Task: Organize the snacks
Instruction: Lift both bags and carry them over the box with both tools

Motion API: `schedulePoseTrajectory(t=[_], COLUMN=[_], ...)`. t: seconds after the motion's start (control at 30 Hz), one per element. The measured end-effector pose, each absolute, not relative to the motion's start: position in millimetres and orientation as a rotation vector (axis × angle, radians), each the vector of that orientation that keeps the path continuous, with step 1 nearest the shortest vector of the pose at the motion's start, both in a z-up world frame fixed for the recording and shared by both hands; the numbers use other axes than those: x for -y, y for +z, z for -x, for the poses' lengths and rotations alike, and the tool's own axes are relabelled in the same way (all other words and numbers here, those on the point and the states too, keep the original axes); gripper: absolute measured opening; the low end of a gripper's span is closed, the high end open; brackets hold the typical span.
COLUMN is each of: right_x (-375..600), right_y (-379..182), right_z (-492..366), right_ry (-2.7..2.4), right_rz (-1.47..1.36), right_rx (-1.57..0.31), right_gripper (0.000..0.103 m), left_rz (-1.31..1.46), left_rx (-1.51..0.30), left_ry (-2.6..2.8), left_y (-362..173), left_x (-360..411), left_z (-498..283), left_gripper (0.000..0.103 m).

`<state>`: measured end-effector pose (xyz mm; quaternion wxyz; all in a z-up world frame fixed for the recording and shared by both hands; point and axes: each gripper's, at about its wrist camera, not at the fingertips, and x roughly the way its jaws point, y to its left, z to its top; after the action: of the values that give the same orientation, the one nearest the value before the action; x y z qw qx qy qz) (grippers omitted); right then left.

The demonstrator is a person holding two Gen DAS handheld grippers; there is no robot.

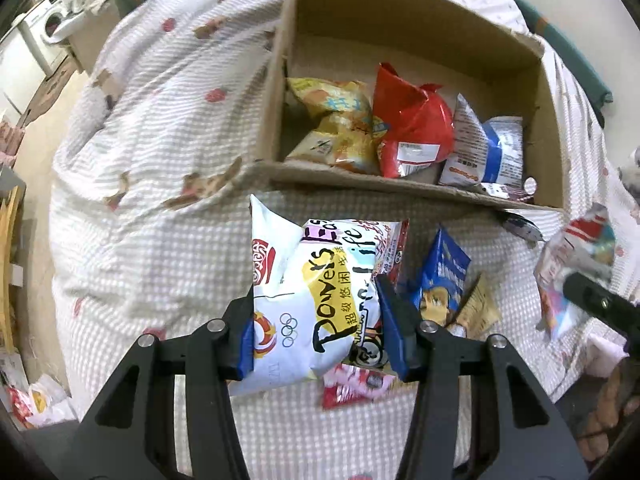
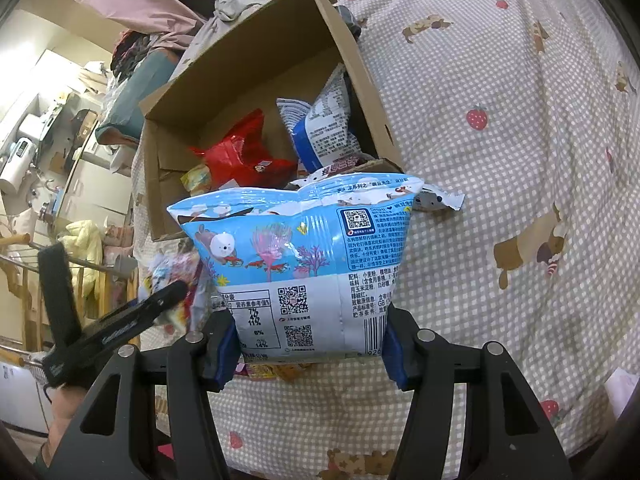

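Note:
My left gripper [image 1: 320, 330] is shut on a white snack bag [image 1: 316, 296] with black lettering, held above the bed just in front of the cardboard box [image 1: 280, 92]. Inside the box lie a yellow bag [image 1: 344, 120], a red bag [image 1: 412, 132] and a blue-and-white bag [image 1: 488, 148]. In the right wrist view my right gripper [image 2: 310, 346] is shut on a light-blue and white bag [image 2: 304, 264], held upright before the same cardboard box [image 2: 160, 184], whose red bag [image 2: 240, 156] and blue-and-white bag [image 2: 324, 128] show behind it.
Loose snacks lie on the checked bedspread [image 1: 140, 264]: a blue packet [image 1: 440, 276], a red packet [image 1: 352, 388]. The other gripper's black body [image 1: 600, 304] reaches in from the right. A washing machine [image 1: 48, 28] and floor clutter stand beyond the bed's left edge.

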<state>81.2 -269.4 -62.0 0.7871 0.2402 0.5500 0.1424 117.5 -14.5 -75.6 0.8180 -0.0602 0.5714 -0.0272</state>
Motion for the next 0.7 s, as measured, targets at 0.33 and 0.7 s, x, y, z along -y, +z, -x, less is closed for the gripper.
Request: schedulePoseTrajectory(t=[0.33,0.7], right_x=[274,273], right_y=[-44,-4], right_z=[-72,-77], right_ry=[0.364,0.443], right_rz=[-0.516,-0.525], right_rx=[-1.147,-0.974], right_gripper=[0.060,0.060], left_rz=[0.187,0.144], left_rx=[-1.034,-0.883], left_ry=[-0.003,-0.041], left_y=[-19,23], left_x=[-32,-27], left_z=[-69,-94], left_gripper=[0.046,0.046])
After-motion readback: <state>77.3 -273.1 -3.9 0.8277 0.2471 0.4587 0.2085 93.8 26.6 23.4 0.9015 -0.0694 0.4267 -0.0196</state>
